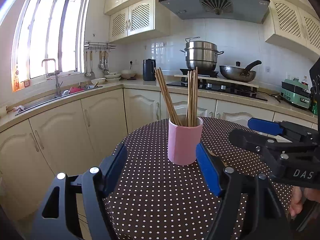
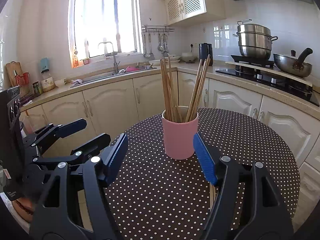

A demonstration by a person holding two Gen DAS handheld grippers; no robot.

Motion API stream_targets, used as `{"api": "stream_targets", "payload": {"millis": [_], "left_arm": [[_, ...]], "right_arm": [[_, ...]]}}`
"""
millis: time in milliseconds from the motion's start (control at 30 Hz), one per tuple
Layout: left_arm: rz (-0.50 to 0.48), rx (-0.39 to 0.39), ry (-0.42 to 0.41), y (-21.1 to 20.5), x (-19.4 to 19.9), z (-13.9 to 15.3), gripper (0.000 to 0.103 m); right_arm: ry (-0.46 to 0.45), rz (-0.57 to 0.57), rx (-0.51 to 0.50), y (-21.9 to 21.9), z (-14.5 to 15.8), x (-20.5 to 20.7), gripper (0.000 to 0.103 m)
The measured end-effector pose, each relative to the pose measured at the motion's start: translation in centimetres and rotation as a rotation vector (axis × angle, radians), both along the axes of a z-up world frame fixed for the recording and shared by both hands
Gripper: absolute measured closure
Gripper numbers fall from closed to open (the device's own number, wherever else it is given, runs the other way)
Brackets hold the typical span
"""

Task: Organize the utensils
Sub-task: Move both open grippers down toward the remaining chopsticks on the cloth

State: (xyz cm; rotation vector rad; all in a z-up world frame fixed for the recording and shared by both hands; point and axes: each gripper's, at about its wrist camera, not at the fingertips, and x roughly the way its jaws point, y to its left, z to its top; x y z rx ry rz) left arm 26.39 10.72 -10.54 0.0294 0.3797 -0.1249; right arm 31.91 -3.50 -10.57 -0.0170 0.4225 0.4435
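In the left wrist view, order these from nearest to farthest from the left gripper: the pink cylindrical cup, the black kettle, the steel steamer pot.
1. Pink cylindrical cup, on the dotted table just ahead of the left gripper.
2. Black kettle, on the counter behind, slightly left.
3. Steel steamer pot, on the stove, right; barely beyond the kettle.

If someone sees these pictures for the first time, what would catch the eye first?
Probably the pink cup in the middle of the dotted tablecloth, with wooden chopsticks fanning out of it in two bunches. Next, the blue-padded left gripper and right gripper, both open and empty, just short of the cup.
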Motion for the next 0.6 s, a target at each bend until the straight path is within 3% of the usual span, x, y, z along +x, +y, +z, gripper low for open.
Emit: {"api": "stream_targets", "payload": {"millis": [367,600], "left_arm": [[-0.002,0.027,0.023,-1.5,0.5,-0.2,0.033],[0.006,0.013,0.078,-2.3,1.8,-1.0,0.033]], "right_arm": [[0.055,-0.007,0.003,-1.6,-1.1,0.7,0.036],[0.12,-0.008,0.007,-3.0,-2.6,1.8,0.036]]}}
